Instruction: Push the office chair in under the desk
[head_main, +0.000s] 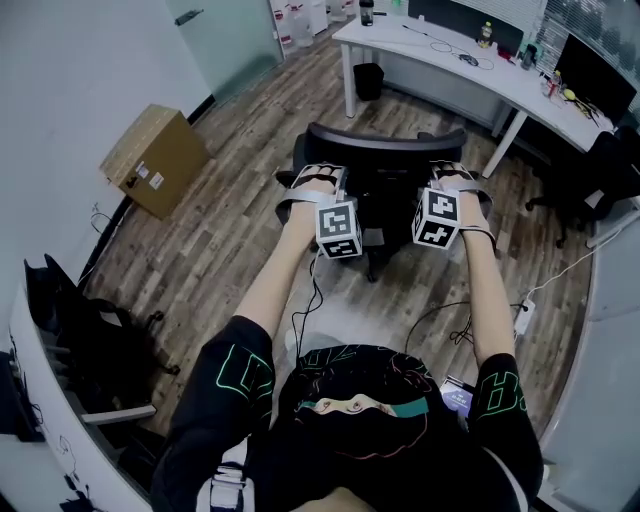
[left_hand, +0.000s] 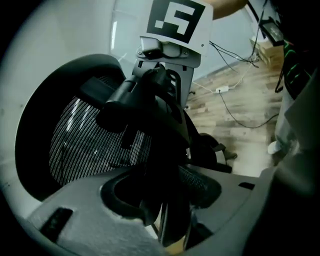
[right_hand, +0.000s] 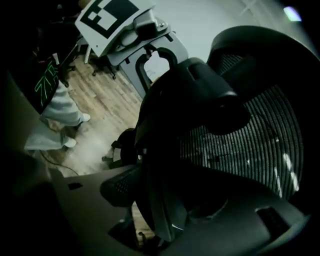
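Observation:
The black office chair stands on the wood floor a step short of the white desk, its mesh back towards me. My left gripper is at the left end of the backrest's top edge and my right gripper at the right end. In the left gripper view the backrest's dark frame runs between the jaws of the left gripper, with a slit of floor showing beside it. The right gripper likewise straddles the frame with a gap. Both stand open around it.
A cardboard box sits by the left wall. A black bin stands under the desk. A second dark chair and a monitor are at the right. A power strip and cables lie on the floor near my right side.

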